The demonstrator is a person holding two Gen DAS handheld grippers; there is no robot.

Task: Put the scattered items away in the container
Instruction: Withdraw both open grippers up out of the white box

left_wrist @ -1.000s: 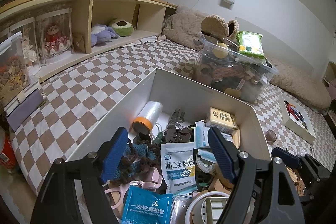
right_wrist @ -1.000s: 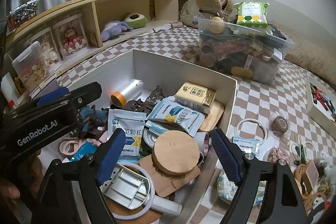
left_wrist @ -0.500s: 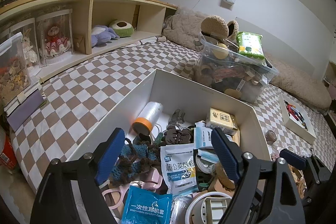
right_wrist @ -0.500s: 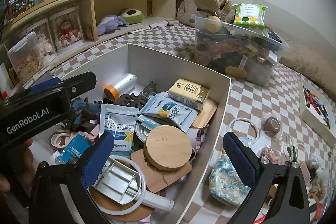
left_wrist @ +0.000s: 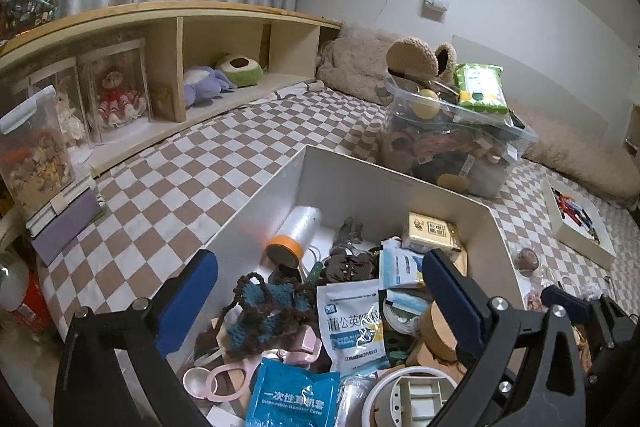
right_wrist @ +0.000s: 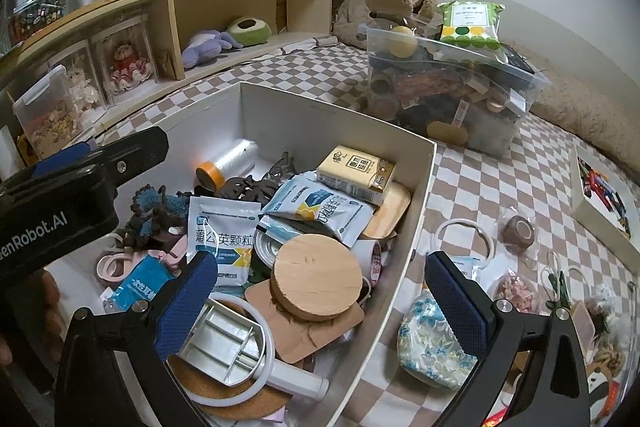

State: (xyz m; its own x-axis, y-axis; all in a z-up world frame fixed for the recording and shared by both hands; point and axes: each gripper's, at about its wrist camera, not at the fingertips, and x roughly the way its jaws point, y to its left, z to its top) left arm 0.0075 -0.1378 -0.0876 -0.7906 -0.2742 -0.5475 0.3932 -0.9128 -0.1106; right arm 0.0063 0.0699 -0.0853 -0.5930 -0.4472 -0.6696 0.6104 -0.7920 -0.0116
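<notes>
In the left wrist view, our left claw [left_wrist: 320, 301] hung low in the frame over the white box [left_wrist: 400, 183], its jaws opening wider than a second earlier and now far apart, with nothing pressed between the pads. Beneath the gap lay the blue-and-brown knitted piece [left_wrist: 266, 311] and a white sachet [left_wrist: 352, 323], both already inside the box.

In the right wrist view, our right claw [right_wrist: 320, 291] had spread fully too and gripped nothing. A flowered pouch [right_wrist: 432, 343] showed at lower right, on the checked bed cover [right_wrist: 480, 171] just outside the box wall, with a white ring [right_wrist: 466, 239] and a brown tape roll [right_wrist: 518, 231] further up. We judged both claws freed, with those strays still to collect.
</notes>
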